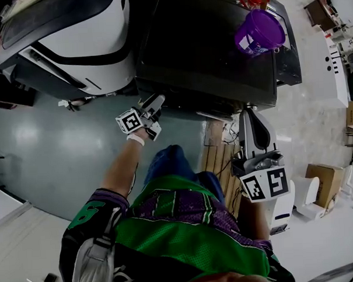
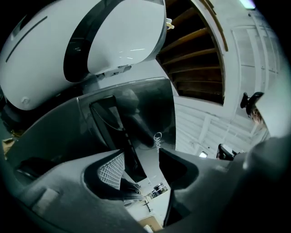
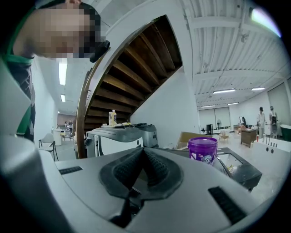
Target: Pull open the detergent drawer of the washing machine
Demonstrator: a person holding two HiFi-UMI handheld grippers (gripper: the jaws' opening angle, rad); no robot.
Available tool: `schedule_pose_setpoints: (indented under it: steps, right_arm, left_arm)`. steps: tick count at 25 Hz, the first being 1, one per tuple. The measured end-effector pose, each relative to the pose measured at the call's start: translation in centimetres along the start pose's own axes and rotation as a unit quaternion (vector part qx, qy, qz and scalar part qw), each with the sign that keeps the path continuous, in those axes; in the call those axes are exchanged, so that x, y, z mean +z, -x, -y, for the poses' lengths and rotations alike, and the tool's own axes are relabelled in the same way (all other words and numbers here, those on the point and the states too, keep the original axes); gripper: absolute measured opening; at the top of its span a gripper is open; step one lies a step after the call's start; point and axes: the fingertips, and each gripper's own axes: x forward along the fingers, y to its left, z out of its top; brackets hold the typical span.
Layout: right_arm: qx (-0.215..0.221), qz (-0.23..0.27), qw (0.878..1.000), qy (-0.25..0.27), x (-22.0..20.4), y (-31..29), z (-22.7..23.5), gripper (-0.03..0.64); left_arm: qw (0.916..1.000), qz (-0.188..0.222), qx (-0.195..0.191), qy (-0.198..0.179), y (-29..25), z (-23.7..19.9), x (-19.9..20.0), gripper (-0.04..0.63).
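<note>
"Head view has your left gripper (image 1: 155, 104) at the near edge of the dark washing machine (image 1: 208, 54), toward its left end."

"Your right gripper (image 1: 249, 113) is further right and a little nearer to you, with its tips pointing at that same front edge. A purple tub (image 1: 259, 31) stands on the machine's top at the far right. A white machine (image 1: 73, 48) with a black band sits to the left."

"Left gripper view: your jaws stand apart. Straight ahead is the machine's glossy grey front. The dark oblong strip on it looks like the detergent drawer (image 2: 111, 125)."

"The strip's near end runs into the gap between your pads (image 2: 112, 169), but neither pad is seen pressing on it, so that gripper is released. I cannot tell whether the tips touch the front, or whether the drawer has come out at all."

"Right gripper view: your ribbed jaws are clenched together with nothing between them."

"Past them you look level across the machine's top to the purple tub on the right. A wooden staircase (image 3: 132, 68) rises at the far left."
</note>
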Motion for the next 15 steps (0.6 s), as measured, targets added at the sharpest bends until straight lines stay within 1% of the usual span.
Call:
schedule_pose_setpoints:
  steps: [4,6,9,12,15]
  right_arm:
    - [-0.005,-0.004,1.0,-0.003,-0.4,-0.1,0.2,0.002]
    - [-0.006,-0.004,1.0,-0.004,-0.4,-0.1,0.2,0.002]
    - [-0.008,-0.005,1.0,-0.005,-0.4,-0.1,0.2,0.002]
    - [-0.01,-0.009,1.0,-0.002,-0.4,0.0,0.2,0.002]
    - [-0.011,-0.011,1.0,-0.005,-0.3,0.1,0.2,0.002]
  left_arm:
    - [0.9989,0.022,-0.035,0.023,-0.8,1.0,0.6,0.232]
    - [0.998,0.03,-0.045,0.032,-1.3,1.3,0.9,0.245]
    - [0.9961,0.04,-0.058,0.053,-1.6,1.7,1.0,0.245]
    - [0.9957,0.038,-0.056,0.063,-1.1,1.8,0.7,0.244]
    - [0.9963,0.031,-0.054,0.06,-0.7,2.4,0.4,0.245]
